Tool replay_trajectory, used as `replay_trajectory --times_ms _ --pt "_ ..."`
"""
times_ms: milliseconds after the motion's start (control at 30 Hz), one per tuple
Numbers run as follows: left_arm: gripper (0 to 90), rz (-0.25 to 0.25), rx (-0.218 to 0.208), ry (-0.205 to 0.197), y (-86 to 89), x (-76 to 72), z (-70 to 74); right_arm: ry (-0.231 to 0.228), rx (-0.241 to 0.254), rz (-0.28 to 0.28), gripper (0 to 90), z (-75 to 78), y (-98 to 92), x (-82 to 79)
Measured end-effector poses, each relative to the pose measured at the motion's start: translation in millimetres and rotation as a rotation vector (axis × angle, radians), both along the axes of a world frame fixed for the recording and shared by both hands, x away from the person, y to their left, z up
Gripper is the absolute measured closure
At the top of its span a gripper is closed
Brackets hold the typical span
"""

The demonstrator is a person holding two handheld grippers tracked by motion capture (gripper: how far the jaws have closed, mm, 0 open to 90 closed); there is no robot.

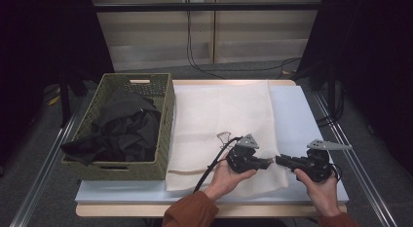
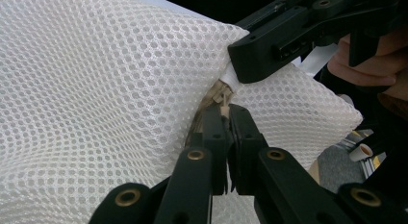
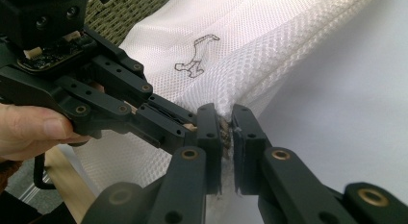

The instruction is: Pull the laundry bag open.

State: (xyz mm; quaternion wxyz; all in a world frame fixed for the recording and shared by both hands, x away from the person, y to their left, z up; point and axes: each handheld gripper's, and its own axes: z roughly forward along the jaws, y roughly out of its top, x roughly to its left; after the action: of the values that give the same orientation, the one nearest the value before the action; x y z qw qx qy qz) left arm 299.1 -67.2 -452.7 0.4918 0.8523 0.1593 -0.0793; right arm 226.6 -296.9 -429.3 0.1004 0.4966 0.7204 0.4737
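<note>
Left claw [image 2: 226, 113]: jaws closed on the zipper pull [image 2: 222, 95] at the edge of the white mesh bag [image 2: 106, 89].
Right claw [image 3: 226, 130]: jaws nearly together, pinching the mesh seam just beside the pull; tips of both claws almost touch.
Hidden: pull mostly covered by jaws; whether the zipper is open cannot be told.
Bag: lies flat on the bench [image 1: 302, 115], spreading away from both claws; corner lifted at the grip.
Open room: bare bench beyond the right claw; woven basket [image 1: 104, 90] of dark clothes [image 1: 124, 127] past the left claw.
Pose: both hands low at the near bench edge, claws pointing at each other.
</note>
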Motion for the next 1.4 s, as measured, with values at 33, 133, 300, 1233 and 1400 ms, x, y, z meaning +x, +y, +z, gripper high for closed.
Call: replay_trajectory --times_ms 33,133,300,1233,1400 --pt "87.1 0.002 0.011 -0.003 -0.2 -0.1 0.1 0.000 0.000 0.000 84.2 0.0 0.0 0.0" --pt "87.1 0.012 0.023 0.011 3.0 0.7 -2.3 -0.003 -0.006 -0.022 84.4 0.5 -3.4 -2.1" --pt "87.1 0.001 0.031 -0.002 3.7 -0.4 -2.1 -0.002 -0.007 -0.027 84.4 -0.1 -7.8 -4.3" --pt "87.1 -0.004 0.059 -0.005 9.1 -3.7 1.0 -0.023 -0.018 -0.037 84.5 2.5 -6.3 -8.9" --pt "87.1 -0.011 0.067 -0.009 9.3 -3.3 1.7 -0.026 -0.015 -0.037 84.4 2.3 -6.2 -8.7"
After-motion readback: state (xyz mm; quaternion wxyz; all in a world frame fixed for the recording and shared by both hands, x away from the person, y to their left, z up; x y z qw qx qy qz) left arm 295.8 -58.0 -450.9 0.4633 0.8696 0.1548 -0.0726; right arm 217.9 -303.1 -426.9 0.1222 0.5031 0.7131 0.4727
